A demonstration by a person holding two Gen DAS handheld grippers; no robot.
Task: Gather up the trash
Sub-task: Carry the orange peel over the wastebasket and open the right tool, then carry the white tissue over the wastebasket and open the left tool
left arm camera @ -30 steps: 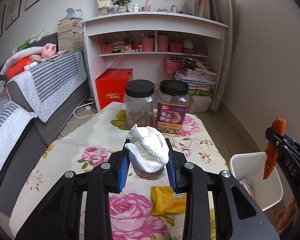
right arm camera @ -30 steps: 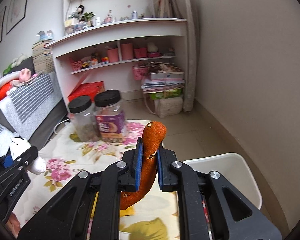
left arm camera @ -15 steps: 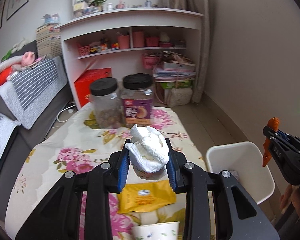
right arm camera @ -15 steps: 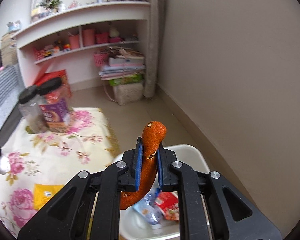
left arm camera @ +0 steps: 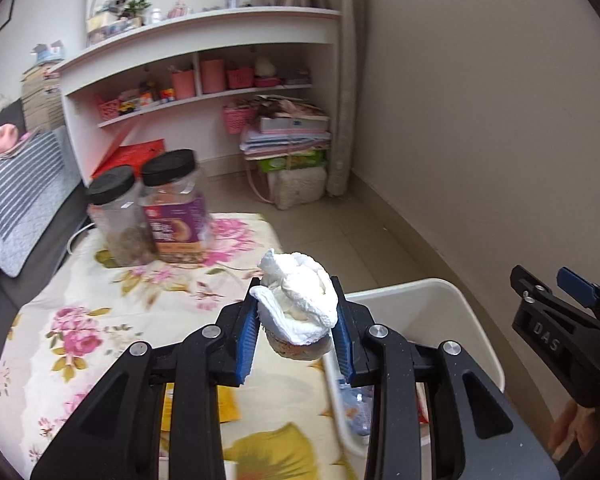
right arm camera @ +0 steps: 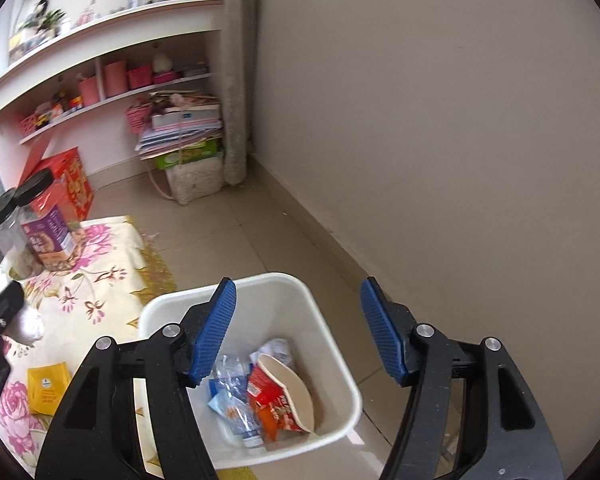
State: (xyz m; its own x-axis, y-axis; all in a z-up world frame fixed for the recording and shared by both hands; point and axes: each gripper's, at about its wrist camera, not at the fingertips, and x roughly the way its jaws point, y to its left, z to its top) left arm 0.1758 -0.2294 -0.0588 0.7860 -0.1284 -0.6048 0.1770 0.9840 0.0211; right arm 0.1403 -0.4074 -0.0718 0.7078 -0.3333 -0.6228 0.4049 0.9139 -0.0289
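My left gripper (left arm camera: pixel 296 312) is shut on a crumpled white tissue wad (left arm camera: pixel 296 292) with a brownish underside, held over the table edge beside the white bin (left arm camera: pixel 456 300). In the right wrist view my right gripper (right arm camera: pixel 298 286) hangs above the bin (right arm camera: pixel 328 328); its jaws are opening and nothing is between them. A strip of orange peel (right arm camera: pixel 290 386), pale side up, lies in the bin on several wrappers. In the left wrist view the right gripper (left arm camera: pixel 544 280) shows at the far right, held by a hand.
A yellow packet (right arm camera: pixel 46 388) lies on the flowered tablecloth (left arm camera: pixel 100 320). Two black-lidded jars (left arm camera: pixel 172 208) stand at the table's far end. Past them are white shelves (left arm camera: pixel 204 92), a red box and stacked books. A plain wall runs close on the right.
Both grippers swung right, from over the table to the bin. The right gripper opened and the orange peel left it. The left gripper still grips the tissue wad.
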